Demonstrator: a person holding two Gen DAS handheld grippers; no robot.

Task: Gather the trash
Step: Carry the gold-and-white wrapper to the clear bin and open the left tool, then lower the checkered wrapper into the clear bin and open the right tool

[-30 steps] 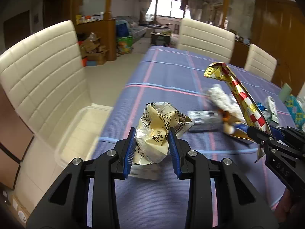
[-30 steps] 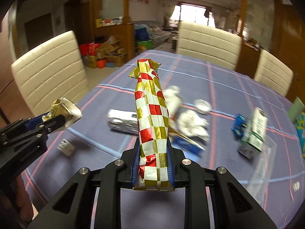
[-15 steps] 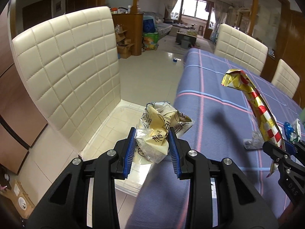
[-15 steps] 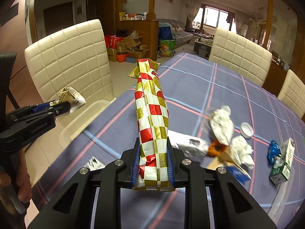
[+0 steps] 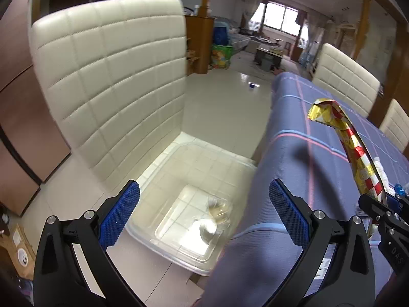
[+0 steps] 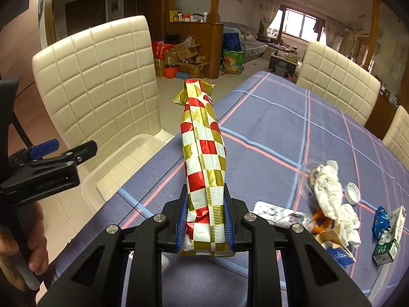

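My left gripper (image 5: 203,189) hangs over a clear plastic bin (image 5: 163,168) on the chair seat beside the table. Its jaws are opening wide and nothing is between them. A crumpled yellow-white wrapper (image 5: 217,211), blurred, lies down inside the bin. My right gripper (image 6: 205,197) is shut on a long red, white and gold checked wrapper (image 6: 204,148) that sticks up over the table's left edge. In the right wrist view the left gripper (image 6: 66,149) shows at the far left, above the bin (image 6: 107,168). The right gripper (image 5: 378,204) appears at the right edge of the left wrist view.
A purple checked tablecloth (image 6: 281,128) covers the table. At its right lie white tissues (image 6: 329,189), a white cap (image 6: 352,192), a silver foil packet (image 6: 278,213), a blue wrapper (image 6: 381,220) and a green-white carton (image 6: 391,238). Cream quilted chairs (image 5: 115,76) stand around.
The left gripper swung left off the table to above the bin and let go of the yellow-white wrapper, which dropped in. The right gripper also moved left, still holding the checked wrapper.
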